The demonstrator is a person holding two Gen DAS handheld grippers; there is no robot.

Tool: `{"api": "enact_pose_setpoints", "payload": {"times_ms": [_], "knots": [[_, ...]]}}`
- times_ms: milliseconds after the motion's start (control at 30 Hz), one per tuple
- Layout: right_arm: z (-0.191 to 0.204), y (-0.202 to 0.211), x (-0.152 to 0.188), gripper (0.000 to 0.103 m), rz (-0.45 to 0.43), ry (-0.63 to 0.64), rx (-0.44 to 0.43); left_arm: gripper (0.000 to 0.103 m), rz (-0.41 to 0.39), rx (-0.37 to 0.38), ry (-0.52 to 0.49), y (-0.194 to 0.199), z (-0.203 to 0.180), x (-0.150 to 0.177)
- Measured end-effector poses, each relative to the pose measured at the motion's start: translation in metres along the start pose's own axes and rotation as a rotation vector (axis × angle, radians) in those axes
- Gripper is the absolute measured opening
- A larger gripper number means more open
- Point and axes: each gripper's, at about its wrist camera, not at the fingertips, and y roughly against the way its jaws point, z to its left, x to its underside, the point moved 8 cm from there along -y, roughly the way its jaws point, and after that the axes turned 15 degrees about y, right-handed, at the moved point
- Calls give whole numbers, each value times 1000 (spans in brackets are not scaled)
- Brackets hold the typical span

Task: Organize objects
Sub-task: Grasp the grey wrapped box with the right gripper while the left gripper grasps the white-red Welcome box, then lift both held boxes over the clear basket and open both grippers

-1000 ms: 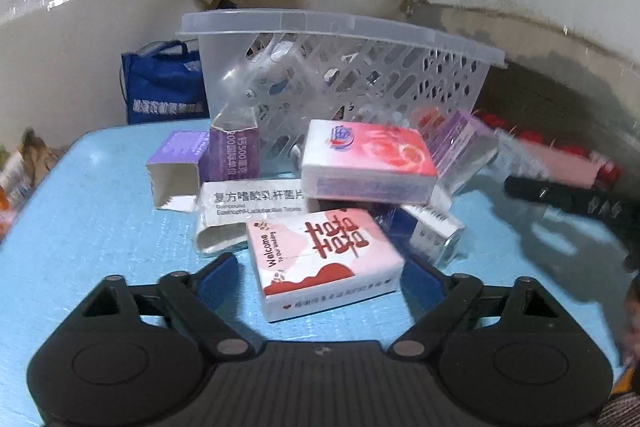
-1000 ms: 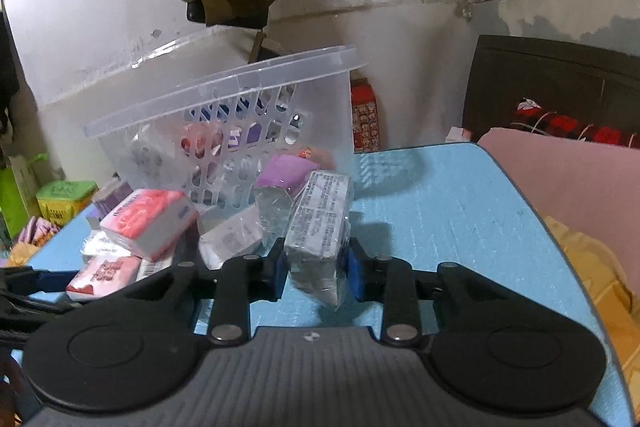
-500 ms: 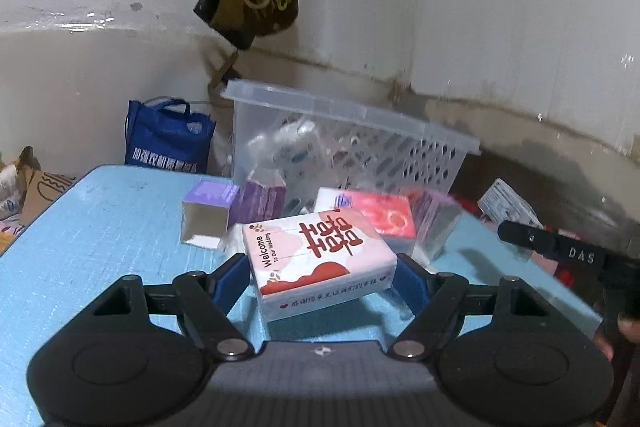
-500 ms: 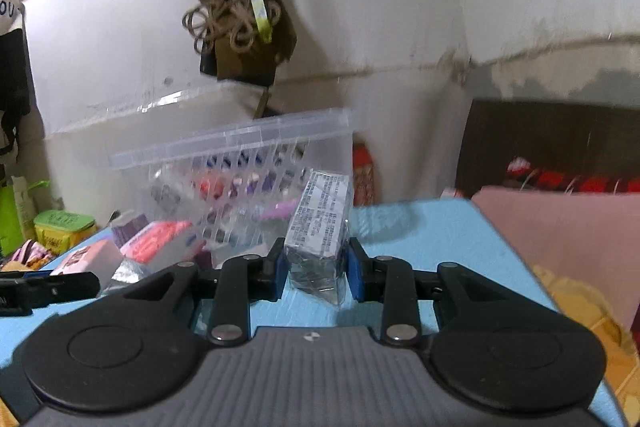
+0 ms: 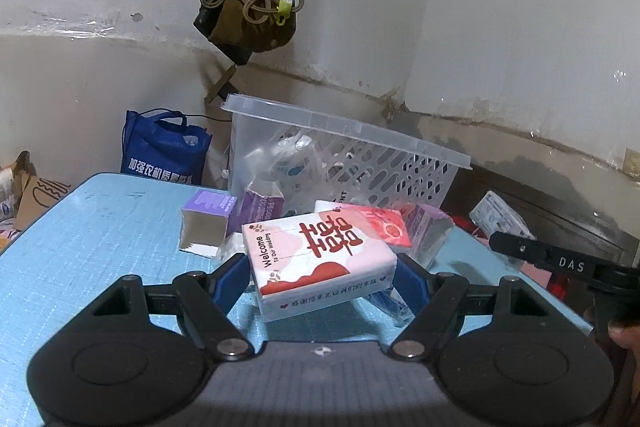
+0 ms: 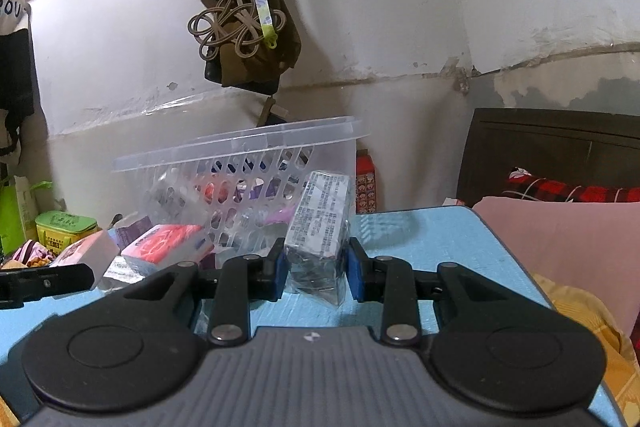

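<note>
While both grippers carry a load, the step in hand looks like bringing each packet over the rim of the clear basket and letting go inside.

Left wrist view: the left gripper (image 5: pixel 322 273) has its jaws spread fairly wide and clamped on the short ends of a pink and white tissue pack (image 5: pixel 320 259), which looks lifted clear of the blue tabletop (image 5: pixel 100 239). The basket (image 5: pixel 360 163) stands behind it, with purple boxes (image 5: pixel 208 223) and a red tissue pack (image 5: pixel 380 227) crowded at its foot. To do this well, the pack should probably rise above the rim before going forward, so it does not knock the pile or tip the light basket. The right gripper's arm shows at the right edge.

Right wrist view: the right gripper (image 6: pixel 316 267) is closed narrow on a clear-wrapped packet with printed text (image 6: pixel 320 223), held upright near the basket's (image 6: pixel 240 155) slotted wall. The loose film may slip, so a steady, level carry seems wise.

The tabletop (image 6: pixel 420 239) has a woven blue texture. Cracked white walls, a hanging bundle of cords (image 6: pixel 240 19), a blue bag (image 5: pixel 164 151) and a dark bed headboard (image 6: pixel 552 151) surround it.
</note>
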Motion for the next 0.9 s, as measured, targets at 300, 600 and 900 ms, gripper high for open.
{"api": "enact_pose_setpoints", "payload": {"times_ms": [300,600,900], "knots": [[2,2,1,33,-5,8,-10,80,-6,7,4,2,0,-1],[-4,9,-3,33,-17,-39,-11,80,-6,27,22,12,-3,-16],[-2,20,-118,33,-166,35,-83,81,-90,109,-118,-2,-66,-134]]}}
